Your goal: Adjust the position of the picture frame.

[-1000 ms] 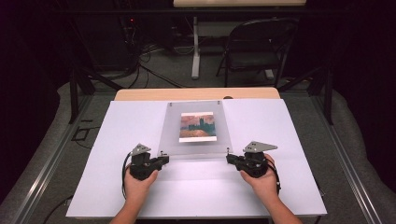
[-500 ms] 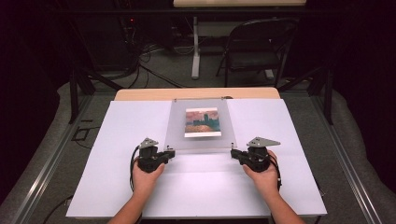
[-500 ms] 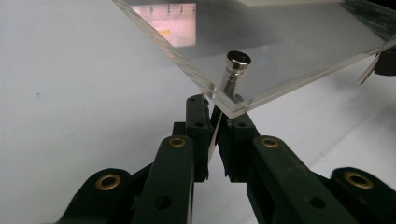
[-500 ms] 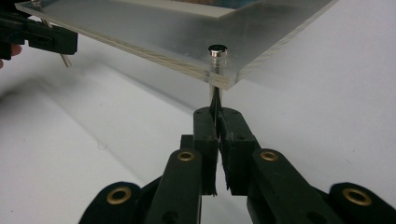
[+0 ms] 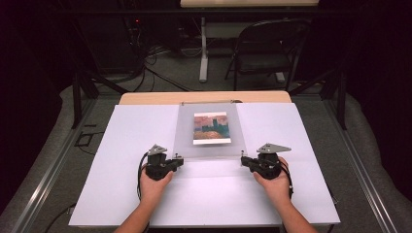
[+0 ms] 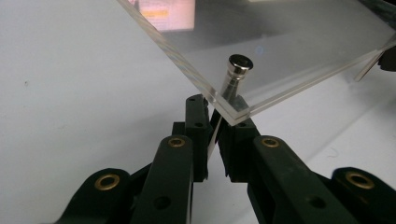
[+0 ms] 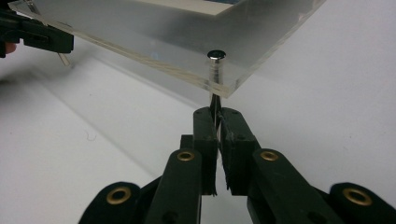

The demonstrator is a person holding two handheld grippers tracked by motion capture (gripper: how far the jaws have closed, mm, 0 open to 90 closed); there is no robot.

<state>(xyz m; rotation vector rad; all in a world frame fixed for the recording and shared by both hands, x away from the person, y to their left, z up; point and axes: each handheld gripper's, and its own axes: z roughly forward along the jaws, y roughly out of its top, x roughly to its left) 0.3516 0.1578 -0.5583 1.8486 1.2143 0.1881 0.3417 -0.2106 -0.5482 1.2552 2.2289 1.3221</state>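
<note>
A wooden table (image 5: pixel 145 98) stands on a grey carpeted floor (image 5: pixel 384 160), seen in the high view with its tan top showing as a strip along the far edge. A large white sheet (image 5: pixel 301 145) lies flat on the table, spreading over nearly all of its top and running out to the near edge. A faint crease crosses the sheet from side to side, a little nearer than its middle. A clear plastic picture frame (image 5: pixel 187 131) sits in the middle of the far half with its far edge near the wooden strip; its near edge is raised off the sheet, which shows pale and bare beneath it in both gripper views
</note>
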